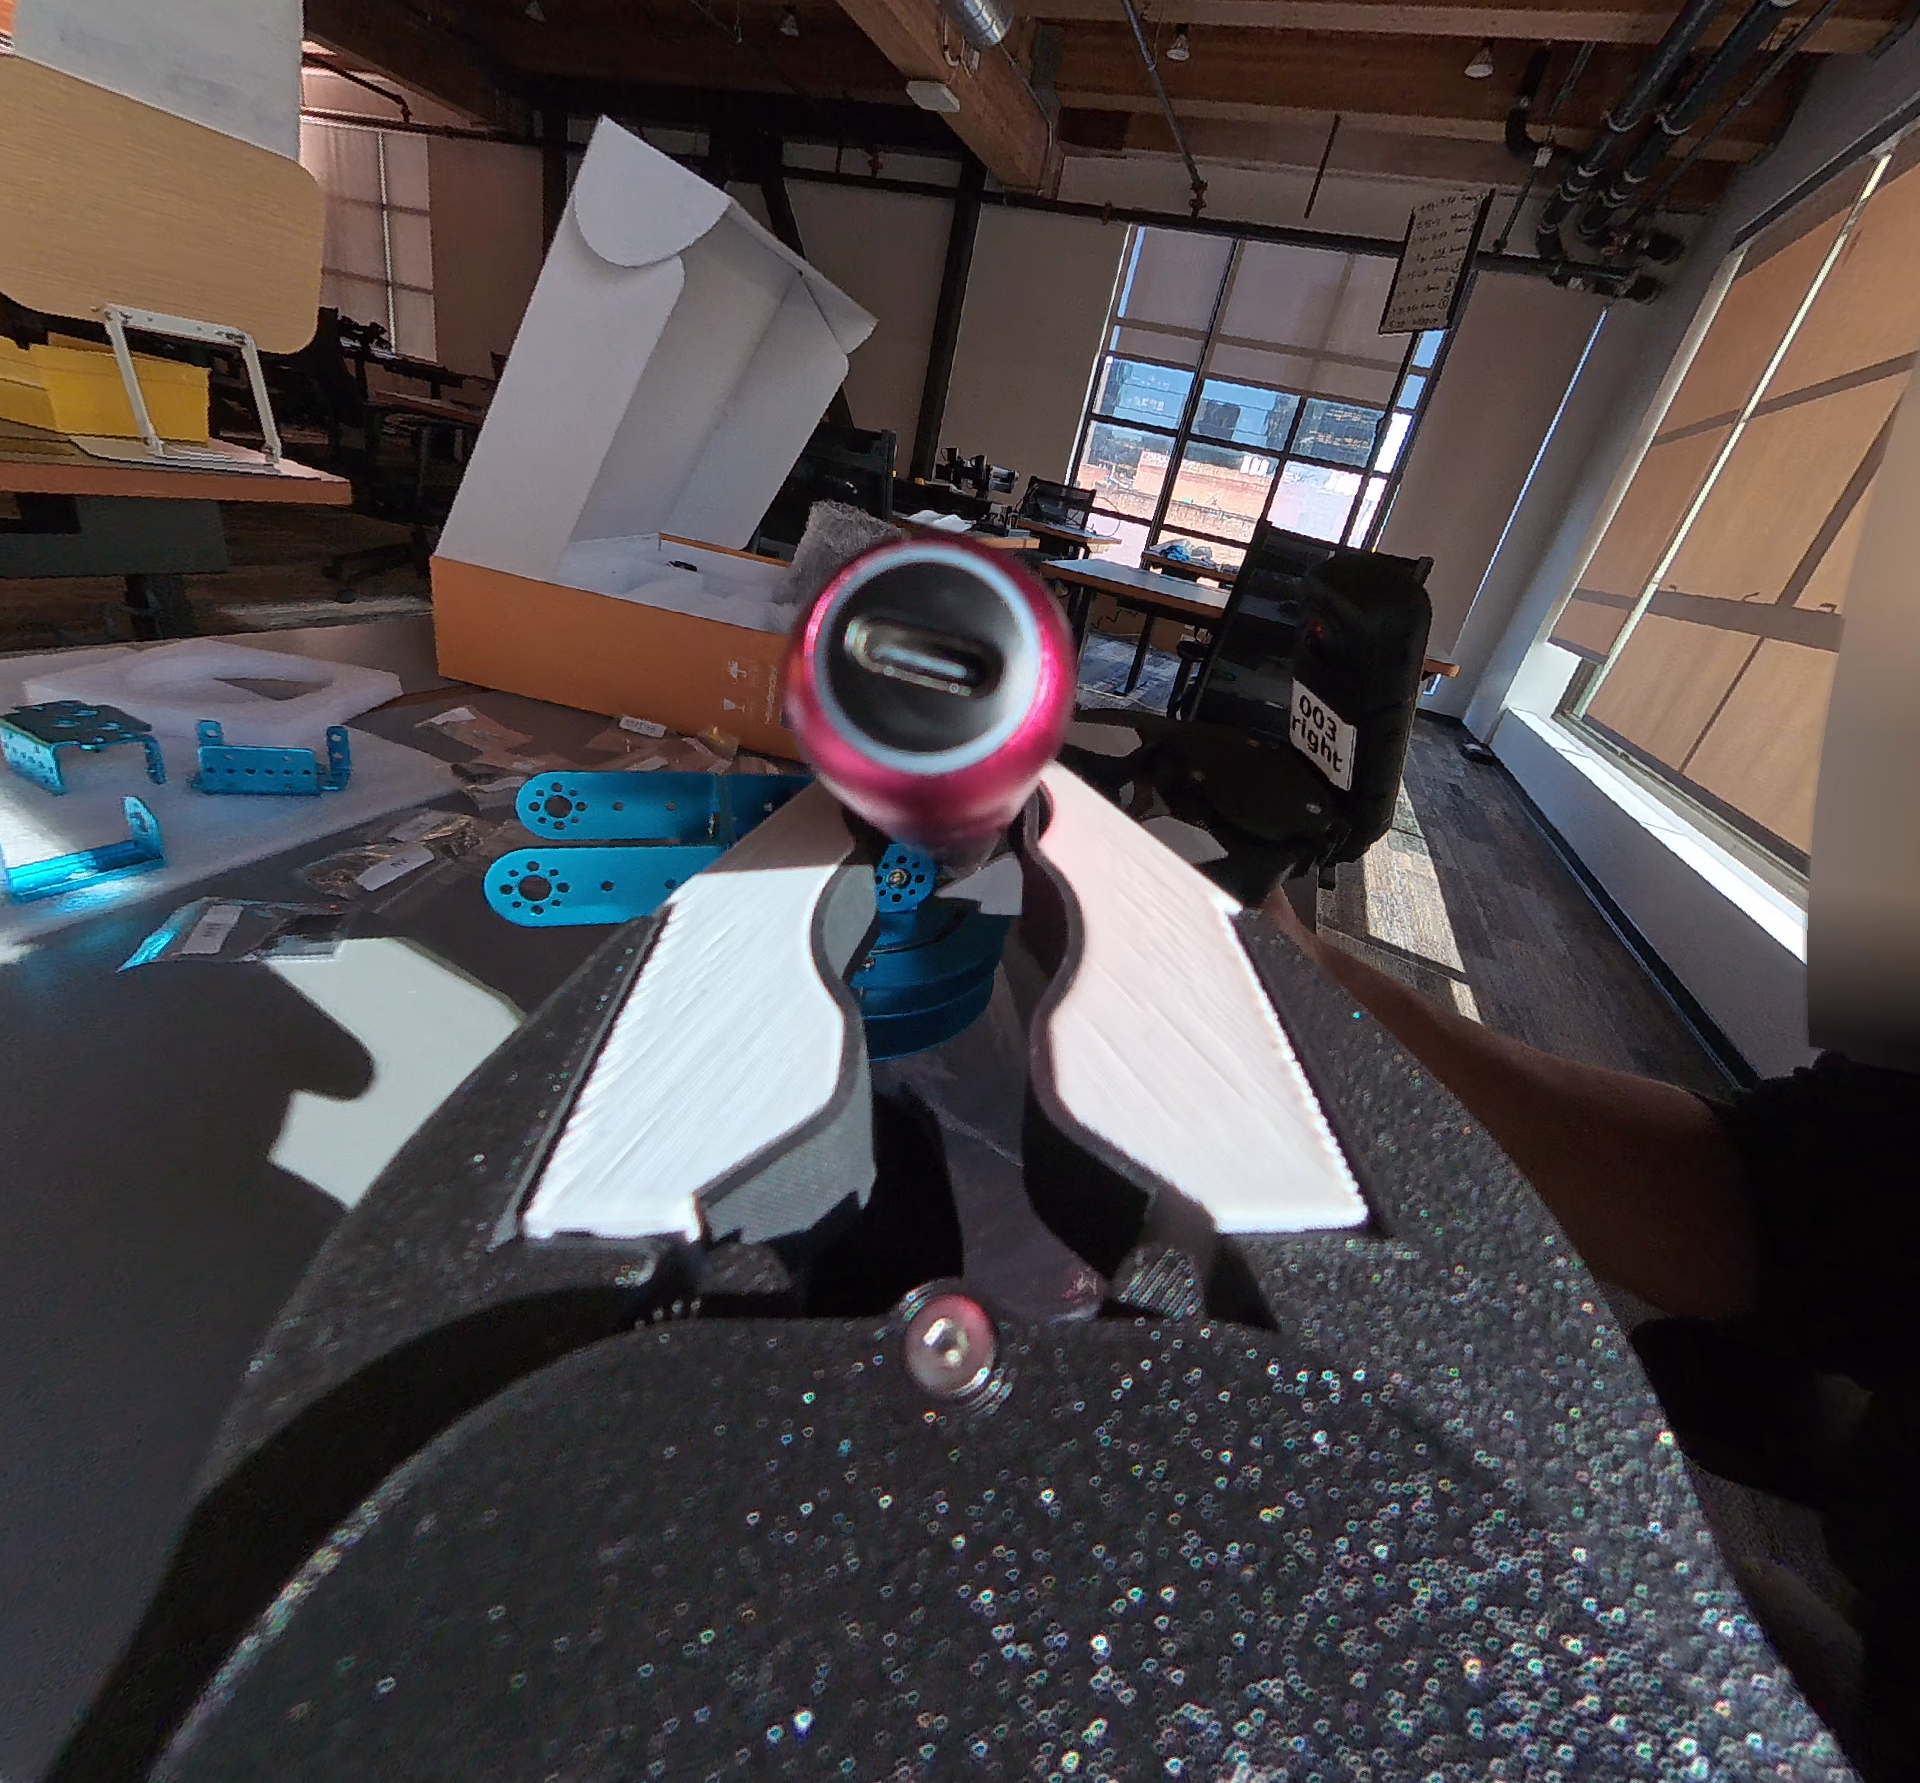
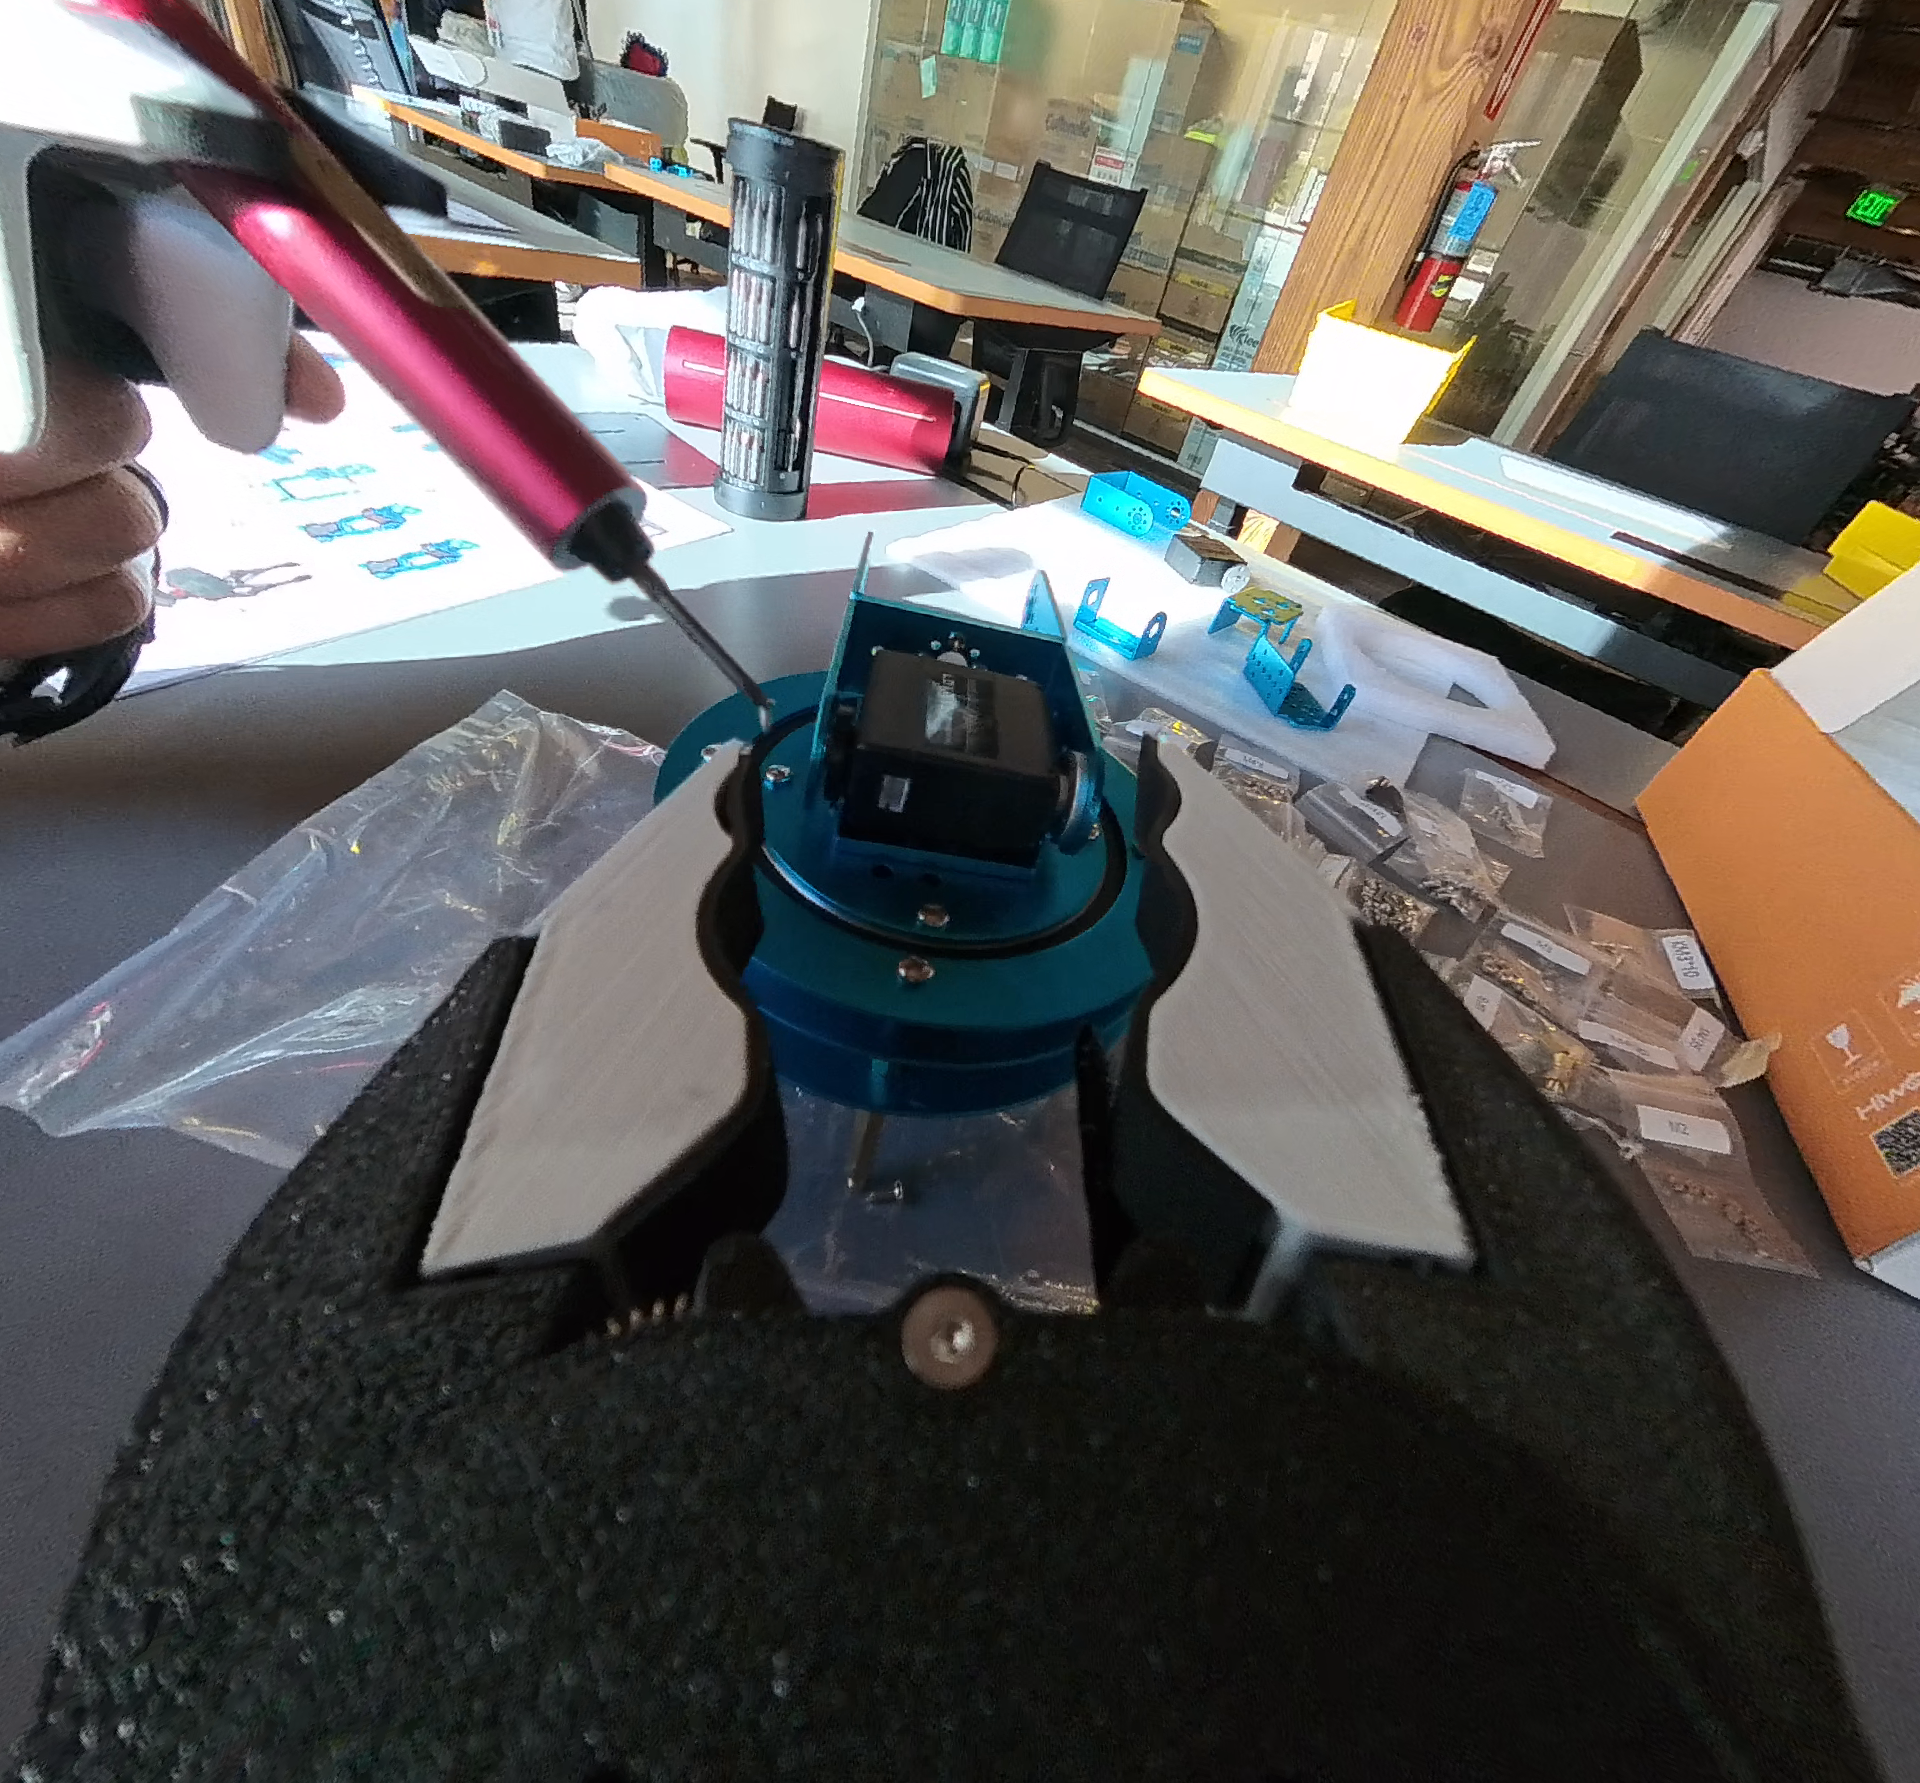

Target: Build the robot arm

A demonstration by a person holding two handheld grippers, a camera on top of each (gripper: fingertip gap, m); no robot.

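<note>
The left gripper (image 1: 935, 829) clamps a pink screwdriver (image 2: 436, 320) angled down onto the blue round base (image 2: 935, 995), which the right gripper (image 2: 940, 777), apparently touching, brackets.

A white label (image 1: 1322, 734) with printed characters sits on the far black gripper (image 1: 1288, 757). A sheet of handwriting (image 1: 1434, 263) hangs by the window. The orange box (image 2: 1797, 985) carries printed marks, a code patch and handling symbols. The small parts bags (image 2: 1558, 985) bear white tags. A lit green sign (image 2: 1875, 206) glows high at right.
</note>
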